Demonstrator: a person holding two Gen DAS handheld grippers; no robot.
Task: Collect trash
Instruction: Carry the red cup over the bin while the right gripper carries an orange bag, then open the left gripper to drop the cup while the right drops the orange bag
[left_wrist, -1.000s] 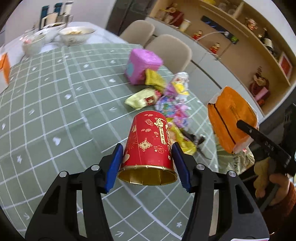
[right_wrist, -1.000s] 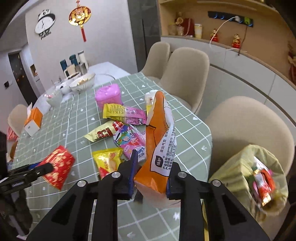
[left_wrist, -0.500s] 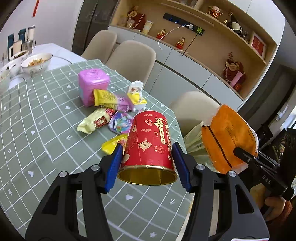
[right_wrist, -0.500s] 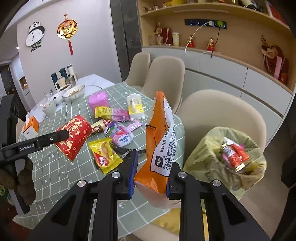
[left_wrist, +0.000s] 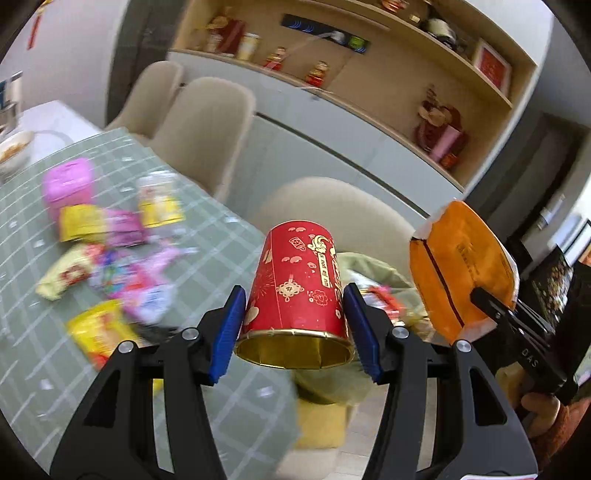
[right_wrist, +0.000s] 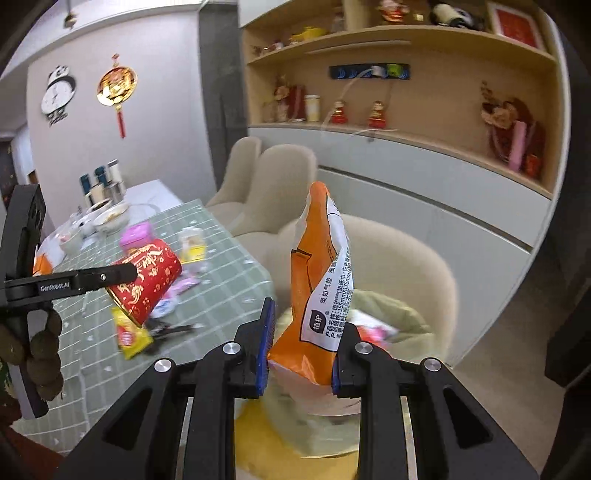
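Green grid tablecloth (left_wrist: 207, 251), left claw (left_wrist: 295, 325) gripping red cup (left_wrist: 299, 284), "GenRobot.AI" printed on it.

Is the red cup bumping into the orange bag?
Apart. The left wrist view shows a clear gap between the red cup and the orange bag.

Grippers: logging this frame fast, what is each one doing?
Left gripper: closed on the red cup.
Right gripper: closed on the orange bag.

Place: home dining room
Seating: beige upholstered chairs (right_wrist: 280, 184) at a checked-cloth surface (right_wrist: 221, 280)
Walls: panda clock (right_wrist: 58, 94), red-gold hanging ornament (right_wrist: 117, 86)
Storage: wooden shelves (right_wrist: 402, 37) with figurines
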